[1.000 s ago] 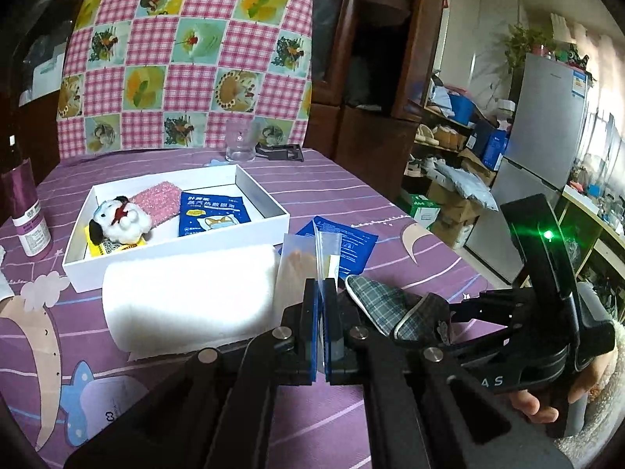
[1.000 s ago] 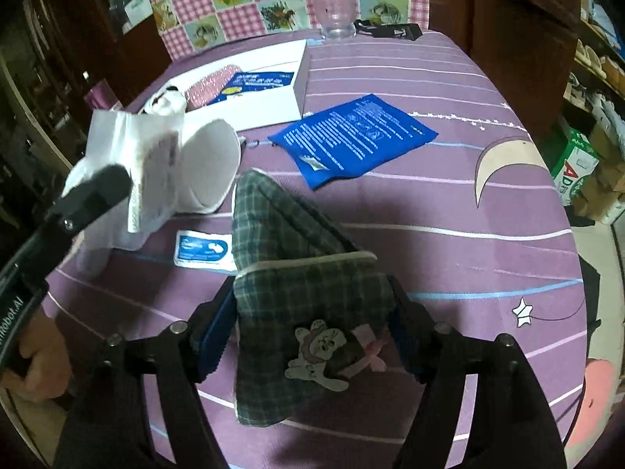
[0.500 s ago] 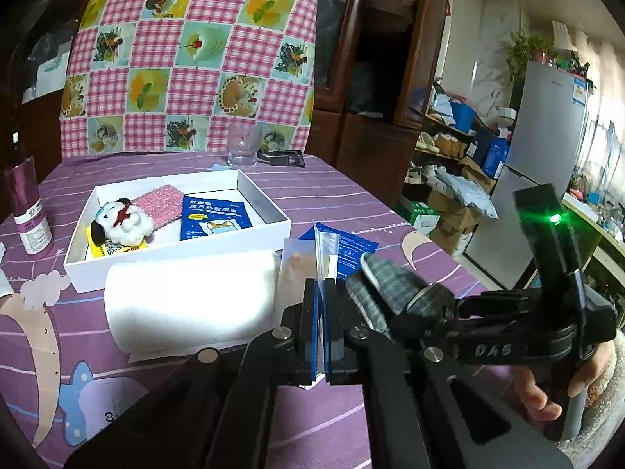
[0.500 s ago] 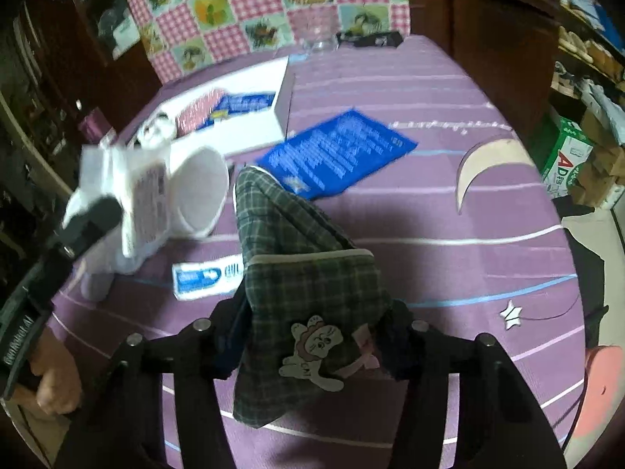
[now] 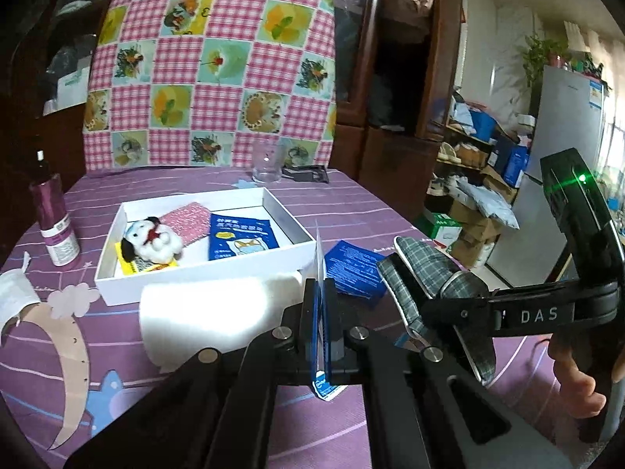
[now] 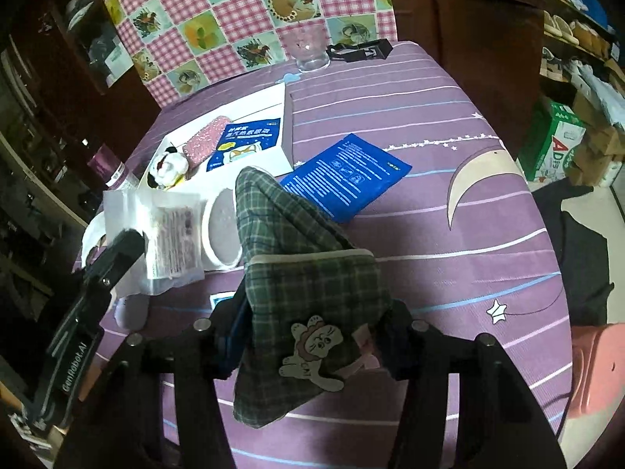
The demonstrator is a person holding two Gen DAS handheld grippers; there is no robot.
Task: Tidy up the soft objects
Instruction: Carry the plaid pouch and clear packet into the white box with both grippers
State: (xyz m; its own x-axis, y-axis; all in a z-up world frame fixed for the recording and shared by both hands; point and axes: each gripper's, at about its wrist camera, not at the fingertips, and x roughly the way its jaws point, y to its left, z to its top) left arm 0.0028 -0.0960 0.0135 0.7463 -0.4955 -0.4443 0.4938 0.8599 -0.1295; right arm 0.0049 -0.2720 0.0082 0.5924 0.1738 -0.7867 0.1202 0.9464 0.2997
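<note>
Tongs on the left side (image 5: 320,312) are seen clenched on a thin clear sachet (image 5: 319,269), which stands edge-up between the blue pads (image 5: 312,324); in the right wrist view the same sachet (image 6: 172,234) is shown held above the purple tablecloth (image 6: 449,234) with a printed label facing the camera. Right tongs (image 6: 312,336) are clamped on a green plaid pouch (image 6: 304,273), gripped at both sides near a cartoon cat patch (image 6: 312,348); the pouch is carried clear of the table, its far end raised and pointing away from the fingers. From the left wrist view the pouch (image 5: 425,273) is found just right of the left tongs, with the right tongs' black frame across it. Ahead of the left tongs a white roll (image 5: 218,312) lies on its side, and beyond it a white box (image 5: 195,269) is placed, holding a small plush dog (image 5: 154,240), a pink sparkly pad (image 5: 183,221) and a blue packet (image 5: 240,236). A blue leaflet pack (image 6: 345,174) lies flat on the cloth ahead of the right tongs, just right of the box. A purple bottle (image 5: 54,222) stands far left of the left tongs, and a clear glass (image 5: 267,164) is noted beyond the box at the table's far edge.
</note>
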